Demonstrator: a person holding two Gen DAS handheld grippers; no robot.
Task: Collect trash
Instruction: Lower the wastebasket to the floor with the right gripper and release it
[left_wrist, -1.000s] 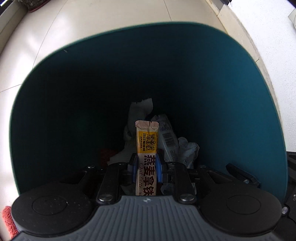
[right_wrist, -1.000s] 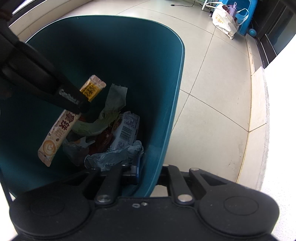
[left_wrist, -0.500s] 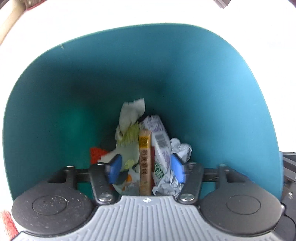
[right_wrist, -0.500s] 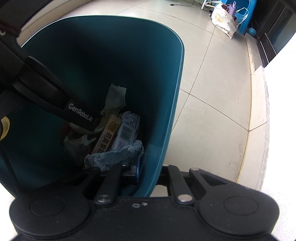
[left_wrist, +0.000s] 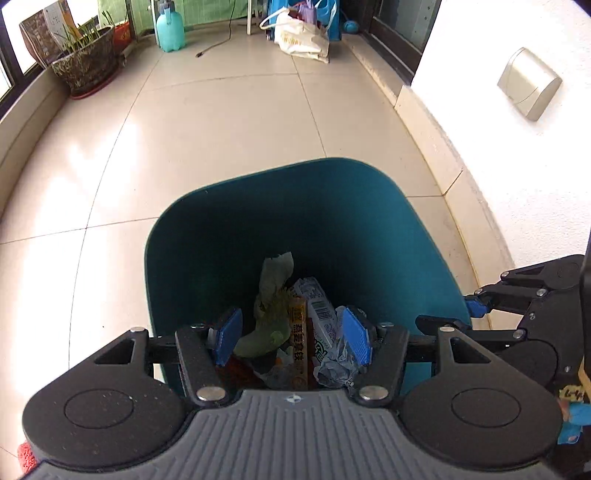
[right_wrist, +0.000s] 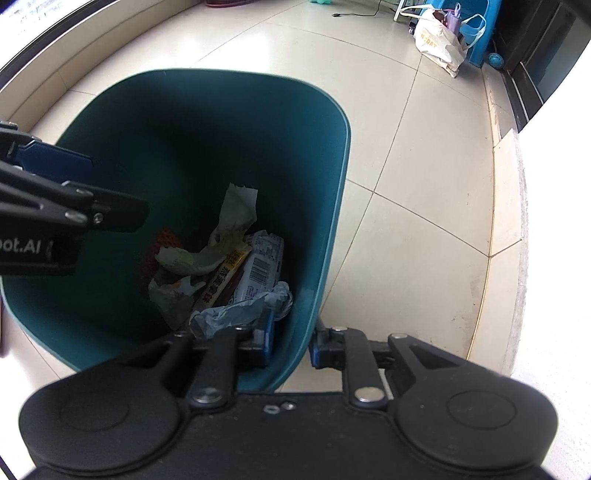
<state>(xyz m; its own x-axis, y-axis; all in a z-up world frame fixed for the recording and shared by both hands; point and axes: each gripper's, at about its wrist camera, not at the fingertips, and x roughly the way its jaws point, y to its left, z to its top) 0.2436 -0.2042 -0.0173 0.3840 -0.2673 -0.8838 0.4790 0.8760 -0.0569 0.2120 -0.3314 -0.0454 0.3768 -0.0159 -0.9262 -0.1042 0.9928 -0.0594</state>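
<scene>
Both spread left fingers (left_wrist: 229, 334) hang above, seemingly clear of, wrapper (left_wrist: 298, 341).

— What have we got on our right?
— Our right gripper (right_wrist: 290, 341) straddles the teal bin (right_wrist: 334, 206) wall, one finger inside, one outside.
— And inside?
— An oat-latte sachet (right_wrist: 221, 275) lying among wrappers; our left gripper (right_wrist: 74, 184) hangs above, empty.

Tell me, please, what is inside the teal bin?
The teal bin holds a yellow sachet, barcode wrapper, greenish paper and crumpled plastic; anything underneath is hidden.
</scene>
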